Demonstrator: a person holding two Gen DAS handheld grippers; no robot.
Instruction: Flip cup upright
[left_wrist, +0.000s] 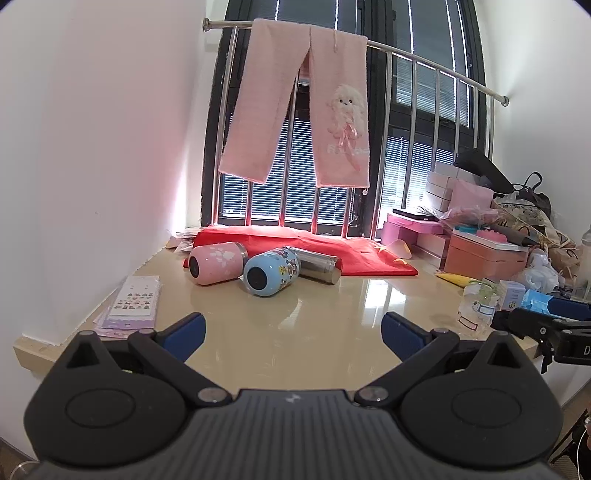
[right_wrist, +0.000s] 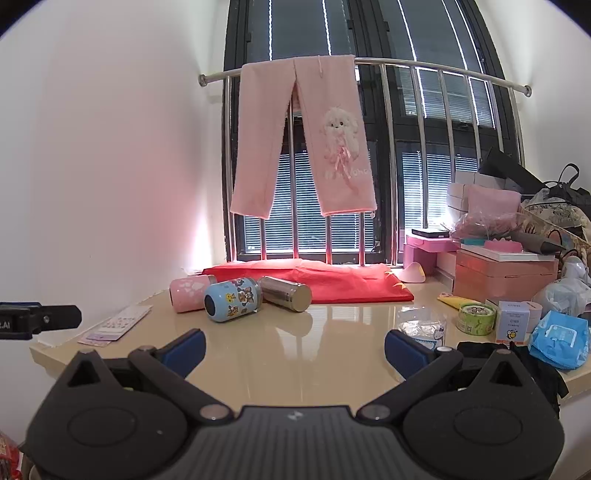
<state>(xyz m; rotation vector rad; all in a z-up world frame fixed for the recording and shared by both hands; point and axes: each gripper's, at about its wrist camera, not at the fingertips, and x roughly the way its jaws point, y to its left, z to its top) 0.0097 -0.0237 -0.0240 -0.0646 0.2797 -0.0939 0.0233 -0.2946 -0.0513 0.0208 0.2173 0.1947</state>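
Three cups lie on their sides at the back of the beige table: a pink cup, a blue cartoon cup and a steel cup. They also show in the right wrist view: the pink cup, the blue cup, the steel cup. My left gripper is open and empty, well short of the cups. My right gripper is open and empty, also near the table's front edge.
A red cloth lies behind the cups under a railing with pink trousers. Sticker sheets lie at the left. Boxes, a clear plastic cup, a green tin and a blue packet crowd the right.
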